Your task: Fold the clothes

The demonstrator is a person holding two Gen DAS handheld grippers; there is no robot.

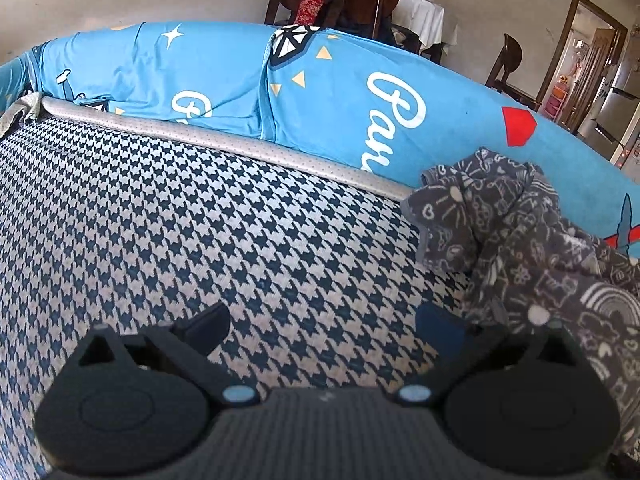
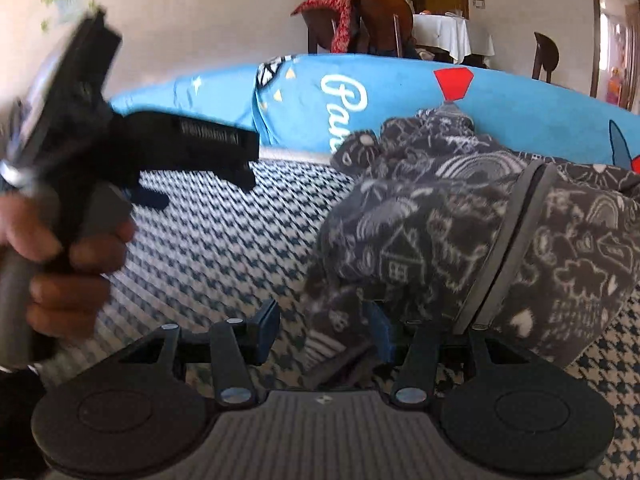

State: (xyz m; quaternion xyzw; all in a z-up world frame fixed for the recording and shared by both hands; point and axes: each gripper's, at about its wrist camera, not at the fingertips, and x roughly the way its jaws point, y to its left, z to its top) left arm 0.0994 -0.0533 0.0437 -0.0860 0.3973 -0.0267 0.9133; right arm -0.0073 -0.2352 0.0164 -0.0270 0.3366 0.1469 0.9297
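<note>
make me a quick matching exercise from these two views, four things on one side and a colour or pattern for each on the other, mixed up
Things:
1. garment
2. mattress cover
3. long pillow
4. cloth on the chair

Looks:
A. blue with white script lettering
B. red, patterned
C. grey with white doodle drawings
D. dark and pale houndstooth check

Pairs: 1-C, 2-D, 3-A, 4-B
</note>
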